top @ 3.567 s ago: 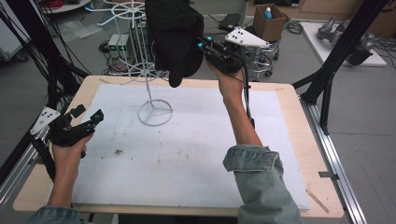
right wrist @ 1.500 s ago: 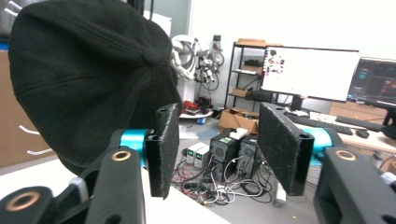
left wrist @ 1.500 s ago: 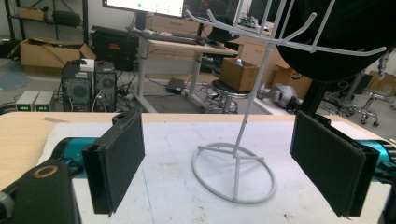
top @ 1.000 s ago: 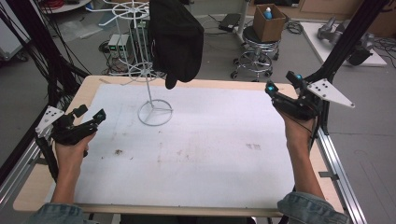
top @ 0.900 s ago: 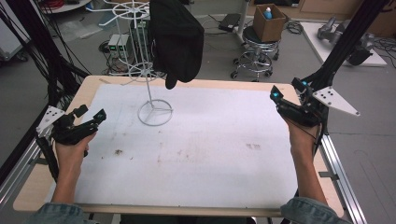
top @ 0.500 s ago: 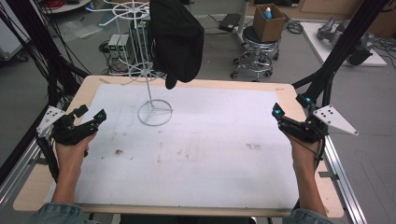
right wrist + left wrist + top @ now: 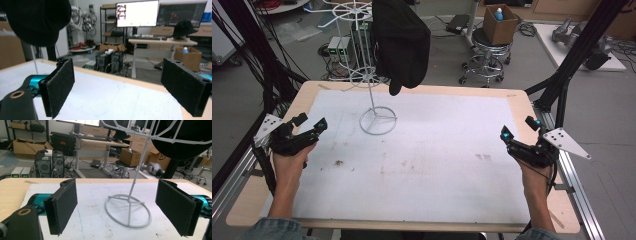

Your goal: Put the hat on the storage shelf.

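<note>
— Hat [image 7: 401,42] placement: where is it seen?
— Hung on the wire stand [image 7: 373,100], well ahead of the right gripper [image 7: 521,137], which has been drawn back to the desk [image 7: 437,180] edge, jaws spread, empty.
— And the left gripper [image 7: 307,126]?
— Parted, empty, unmoved. Hanging is judged done.

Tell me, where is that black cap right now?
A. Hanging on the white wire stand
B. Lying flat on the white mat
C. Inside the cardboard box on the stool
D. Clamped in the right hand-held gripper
A: the black cap hangs high on the white wire stand, above the table, while the right hand-held gripper sits open and empty near the table's right edge.
</note>
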`<state>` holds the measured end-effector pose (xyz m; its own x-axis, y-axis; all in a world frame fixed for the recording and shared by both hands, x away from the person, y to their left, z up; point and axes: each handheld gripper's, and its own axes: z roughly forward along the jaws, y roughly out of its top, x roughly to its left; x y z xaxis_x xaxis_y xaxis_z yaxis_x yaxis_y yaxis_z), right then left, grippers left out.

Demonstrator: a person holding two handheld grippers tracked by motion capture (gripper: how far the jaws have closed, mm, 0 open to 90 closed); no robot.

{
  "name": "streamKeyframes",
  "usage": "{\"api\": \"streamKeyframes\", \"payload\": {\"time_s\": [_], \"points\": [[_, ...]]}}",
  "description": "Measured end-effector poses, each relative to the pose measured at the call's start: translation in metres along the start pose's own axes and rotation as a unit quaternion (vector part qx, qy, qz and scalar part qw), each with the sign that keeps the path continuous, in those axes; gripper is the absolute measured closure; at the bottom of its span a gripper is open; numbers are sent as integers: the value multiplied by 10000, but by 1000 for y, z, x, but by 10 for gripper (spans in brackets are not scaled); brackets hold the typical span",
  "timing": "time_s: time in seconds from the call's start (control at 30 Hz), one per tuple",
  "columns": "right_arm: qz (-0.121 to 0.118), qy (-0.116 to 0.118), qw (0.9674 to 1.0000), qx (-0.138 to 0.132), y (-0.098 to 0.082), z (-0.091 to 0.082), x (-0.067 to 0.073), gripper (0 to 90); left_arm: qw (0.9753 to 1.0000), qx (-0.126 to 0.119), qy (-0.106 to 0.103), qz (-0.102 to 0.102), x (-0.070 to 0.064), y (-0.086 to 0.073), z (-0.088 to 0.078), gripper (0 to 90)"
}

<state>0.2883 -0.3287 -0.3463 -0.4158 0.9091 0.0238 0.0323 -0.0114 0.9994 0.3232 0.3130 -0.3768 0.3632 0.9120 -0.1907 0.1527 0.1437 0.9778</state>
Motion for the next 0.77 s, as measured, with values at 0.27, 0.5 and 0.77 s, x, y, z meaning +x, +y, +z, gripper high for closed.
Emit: {"api": "streamKeyframes", "payload": {"time_s": [0.27, 0.5, 0.77], "points": [[-58, -16, 10000, 20, -28, -2, 9, 115, 10000, 79, 35, 27, 1, -3, 2, 178], [-38, -13, 9998, 215, -38, 2, 10, 115, 9999, 90, 33, 55, 1, -4, 2, 178], [48, -155, 9996, 211, -39, 1, 6, 109, 9998, 119, 76, 107, 1, -4, 3, 178]]}}
